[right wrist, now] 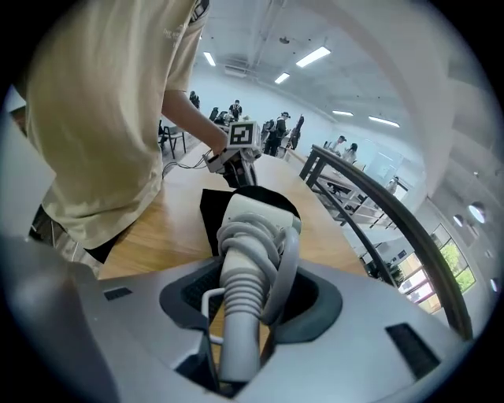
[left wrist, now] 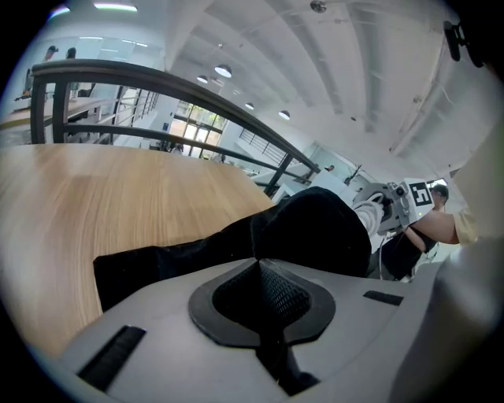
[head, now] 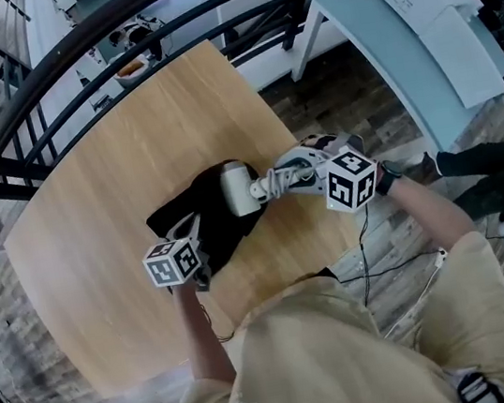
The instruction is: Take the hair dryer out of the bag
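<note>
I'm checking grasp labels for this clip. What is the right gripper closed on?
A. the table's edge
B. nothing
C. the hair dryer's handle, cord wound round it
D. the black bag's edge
C: in the right gripper view the right gripper has its jaws clamped on the white hair dryer by its cord-wrapped handle; the left gripper pinches the black bag.

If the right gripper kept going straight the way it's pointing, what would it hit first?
Probably the black bag: the right gripper holds the hair dryer, whose head sits at its mouth.
</note>
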Available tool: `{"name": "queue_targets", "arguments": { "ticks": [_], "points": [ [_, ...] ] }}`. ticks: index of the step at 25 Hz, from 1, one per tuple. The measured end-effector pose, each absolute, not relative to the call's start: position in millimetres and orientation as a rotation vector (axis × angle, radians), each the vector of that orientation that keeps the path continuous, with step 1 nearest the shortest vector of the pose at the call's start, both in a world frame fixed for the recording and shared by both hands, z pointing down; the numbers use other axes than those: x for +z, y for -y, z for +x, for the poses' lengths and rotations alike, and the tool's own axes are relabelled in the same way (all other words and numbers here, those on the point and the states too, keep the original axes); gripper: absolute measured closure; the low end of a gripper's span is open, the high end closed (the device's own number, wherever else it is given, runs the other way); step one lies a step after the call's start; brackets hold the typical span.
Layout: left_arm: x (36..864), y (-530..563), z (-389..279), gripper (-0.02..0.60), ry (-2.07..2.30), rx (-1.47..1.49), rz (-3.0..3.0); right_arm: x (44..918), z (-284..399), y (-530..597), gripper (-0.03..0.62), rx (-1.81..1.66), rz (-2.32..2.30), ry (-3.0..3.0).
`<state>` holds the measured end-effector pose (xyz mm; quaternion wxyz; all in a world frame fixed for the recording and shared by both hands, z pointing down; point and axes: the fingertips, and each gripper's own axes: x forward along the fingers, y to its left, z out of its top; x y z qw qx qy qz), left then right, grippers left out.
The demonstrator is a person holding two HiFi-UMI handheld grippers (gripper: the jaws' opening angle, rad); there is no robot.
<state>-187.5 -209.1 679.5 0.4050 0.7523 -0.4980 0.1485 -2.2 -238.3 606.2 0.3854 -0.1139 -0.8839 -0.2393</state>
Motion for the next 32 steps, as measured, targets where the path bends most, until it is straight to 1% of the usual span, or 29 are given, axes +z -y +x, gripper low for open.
{"name": "queue_targets", "arguments": {
  "ticks": [5,10,20,25,32],
  "points": [
    [682,208,-188,0.563,1.262,0.392,1.895,579,20,251,0.425,-0.561,-0.152,2.302],
    [681,207,-190,0.563,1.263,0.424,1.909,581,38,278,0.425,-0.487,0.233,2.315],
    [683,208,-182,0.563,1.267,0.466,1.919,645,37,304,0.425,-0.180,0.967,2.294],
    [684,211,-177,0.563,1.266,0.475,1.918,674,27,314,0.425,-0.076,1.139,2.257],
    [686,213,-173,0.563,1.262,0.492,1.922,708,23,322,0.425,0.050,1.256,2.216]
  ]
}}
